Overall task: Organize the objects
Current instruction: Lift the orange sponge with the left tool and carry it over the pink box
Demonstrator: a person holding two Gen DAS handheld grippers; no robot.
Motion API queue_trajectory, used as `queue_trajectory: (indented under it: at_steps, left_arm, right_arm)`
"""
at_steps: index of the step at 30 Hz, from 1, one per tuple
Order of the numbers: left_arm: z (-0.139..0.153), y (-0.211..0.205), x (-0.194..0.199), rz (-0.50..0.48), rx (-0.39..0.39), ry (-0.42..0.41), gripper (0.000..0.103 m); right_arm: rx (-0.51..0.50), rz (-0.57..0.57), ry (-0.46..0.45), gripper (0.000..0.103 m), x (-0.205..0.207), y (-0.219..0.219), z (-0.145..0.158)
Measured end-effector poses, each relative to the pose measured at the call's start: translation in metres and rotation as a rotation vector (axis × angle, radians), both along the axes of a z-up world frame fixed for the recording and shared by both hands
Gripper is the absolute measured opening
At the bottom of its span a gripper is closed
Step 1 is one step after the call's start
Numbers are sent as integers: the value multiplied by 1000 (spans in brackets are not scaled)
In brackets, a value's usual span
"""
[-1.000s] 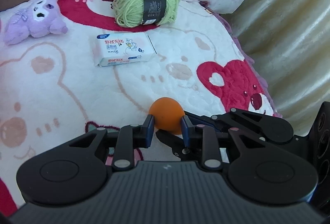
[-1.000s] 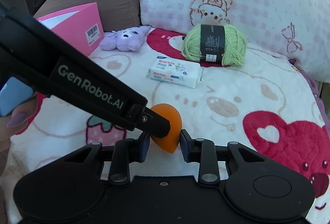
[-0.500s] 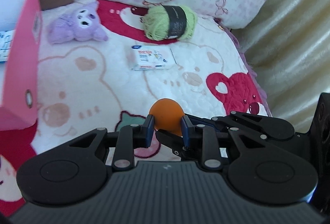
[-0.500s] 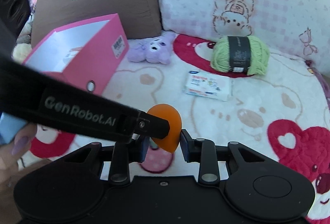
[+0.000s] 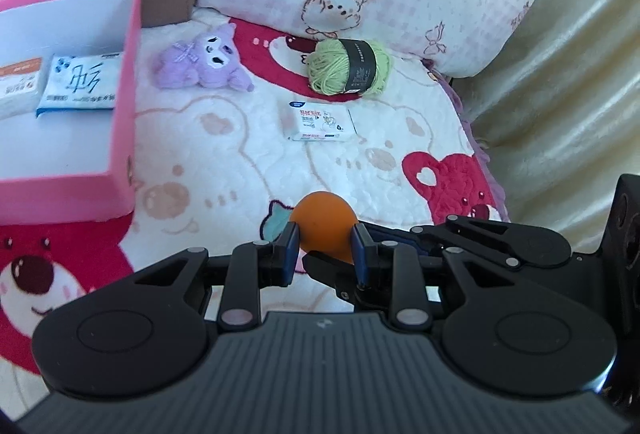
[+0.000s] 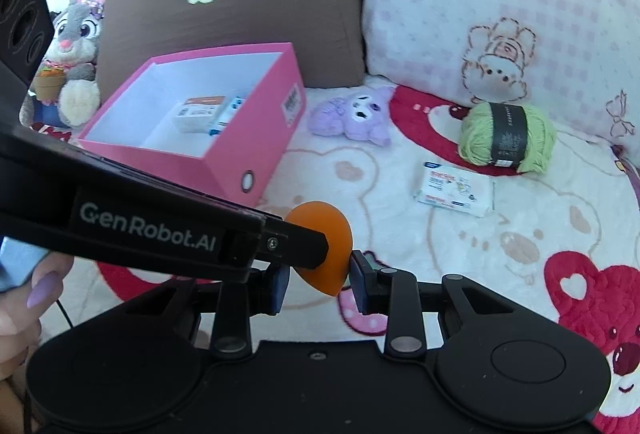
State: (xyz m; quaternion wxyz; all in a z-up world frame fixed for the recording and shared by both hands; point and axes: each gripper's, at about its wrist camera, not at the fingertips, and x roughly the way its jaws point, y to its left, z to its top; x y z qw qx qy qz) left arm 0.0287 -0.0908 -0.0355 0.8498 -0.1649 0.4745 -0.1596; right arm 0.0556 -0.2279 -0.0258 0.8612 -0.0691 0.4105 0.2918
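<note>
Fingers of left gripper [image 5: 325, 248] and right gripper [image 6: 318, 284] both clenched on orange makeup sponge [image 6: 324, 250]. Keep squeeze gentle, carry level over pink box [image 6: 256, 138] near blanket's left edge, release inside.

"GenRobot.AI" stands in pale letters on the side of the left tongs [image 6: 325, 248], the black arm crossing the near left of the right wrist view. A barcode sticker [image 6: 293, 105] sits on the pink box [image 6: 256, 138], too small to read. The tissue packs [image 5: 78, 87] inside the box, the wipes pack [image 5: 320, 121] on the blanket and the yarn band [image 5: 359, 68] carry print that is not legible.
</note>
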Motion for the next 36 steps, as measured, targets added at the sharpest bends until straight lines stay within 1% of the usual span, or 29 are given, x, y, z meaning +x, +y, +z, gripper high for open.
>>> queue_trajectory:
  at_steps: [4, 10, 15, 21, 23, 29, 31, 36]
  left_arm:
    - [10, 11, -11, 6, -39, 5, 27]
    - [29, 26, -27, 16, -67, -30, 27]
    - [40, 44, -39, 60, -106, -47, 27]
    - [55, 67, -48, 98, -126, -88, 27]
    - [58, 76, -51, 106, -121, -108, 27]
    - [62, 114, -60, 138, -156, -117, 27]
    - [64, 124, -61, 144, -164, -111, 27]
    - [72, 149, -61, 180, -171, -82, 27]
  right_arm:
    - [-23, 31, -7, 37, -11, 7, 13]
    - [-39, 53, -31, 37, -26, 16, 35]
    - [-51, 83, -45, 37, -35, 28, 51]
    - [-100, 135, -116, 37, -43, 54, 68]
    - [-94, 140, -118, 37, -43, 61, 71]
    - [-75, 172, -113, 37, -47, 89, 79]
    - [-81, 187, -117, 37, -49, 99, 81]
    - [-64, 207, -83, 37, -46, 123, 87]
